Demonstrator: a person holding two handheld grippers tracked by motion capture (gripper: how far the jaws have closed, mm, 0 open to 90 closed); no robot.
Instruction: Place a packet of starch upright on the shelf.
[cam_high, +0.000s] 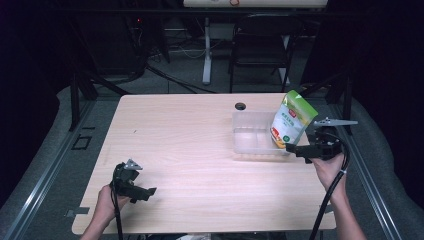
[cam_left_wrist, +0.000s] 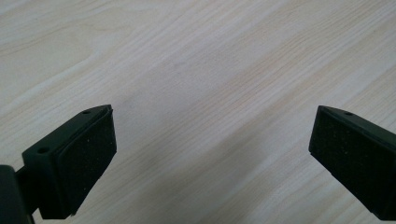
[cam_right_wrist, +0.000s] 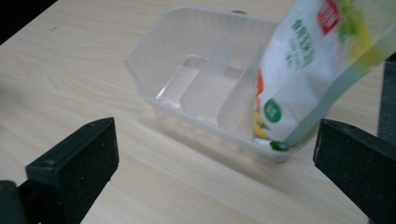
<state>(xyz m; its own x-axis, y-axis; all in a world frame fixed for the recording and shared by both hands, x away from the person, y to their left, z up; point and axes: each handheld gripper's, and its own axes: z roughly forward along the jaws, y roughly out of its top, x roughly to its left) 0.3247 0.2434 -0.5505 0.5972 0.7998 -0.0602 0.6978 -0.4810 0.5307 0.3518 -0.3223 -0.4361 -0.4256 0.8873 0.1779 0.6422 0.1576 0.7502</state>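
A clear plastic bin (cam_high: 250, 136) with dividers stands on the right half of the wooden table (cam_high: 190, 150). A green and white pouch (cam_high: 293, 119) leans upright in the bin's right end compartment, its top tilted to the right. My right gripper (cam_high: 295, 149) hovers just in front of the bin's right end, open and holding nothing. Along its jaws I see the bin (cam_right_wrist: 196, 60) and the pouch (cam_right_wrist: 308, 70) ahead, past the open right gripper (cam_right_wrist: 214, 128). My left gripper (cam_high: 146, 192) rests open near the table's front left. Bare wood lies under the left gripper (cam_left_wrist: 212, 112).
A small dark grommet hole (cam_high: 240, 106) sits in the table behind the bin. A black folding chair (cam_high: 262, 40) and a white stand leg (cam_high: 206, 50) are beyond the far edge. Dark drapes surround the table.
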